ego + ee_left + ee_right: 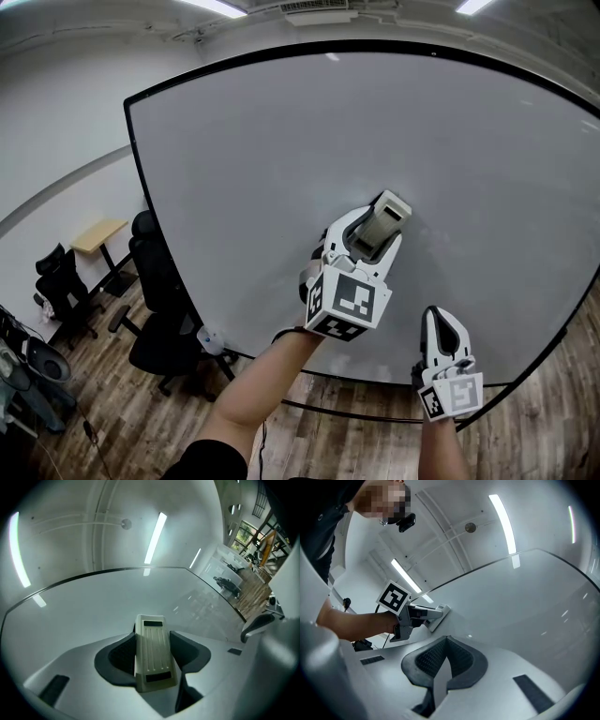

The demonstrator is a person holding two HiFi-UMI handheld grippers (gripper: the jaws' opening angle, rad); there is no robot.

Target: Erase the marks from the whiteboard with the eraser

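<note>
A beige eraser (391, 210) is clamped in my left gripper (375, 230), its far end against the large whiteboard (281, 150) right of the board's middle. In the left gripper view the ribbed eraser (152, 651) sits lengthwise between the dark pads, pointing at the whiteboard (84, 606). I see no marks on the board in any view. My right gripper (440, 324) hangs lower right, near the board's bottom edge, shut and empty. In the right gripper view its jaws (446, 644) meet, and the left gripper (410, 616) shows with the eraser (438, 615) touching the board.
Black office chairs (155, 281) and a small wooden table (98, 234) stand left of the board on a wood floor (112, 422). The board's black frame (309, 380) runs just below the grippers. Ceiling light strips (154, 538) show above.
</note>
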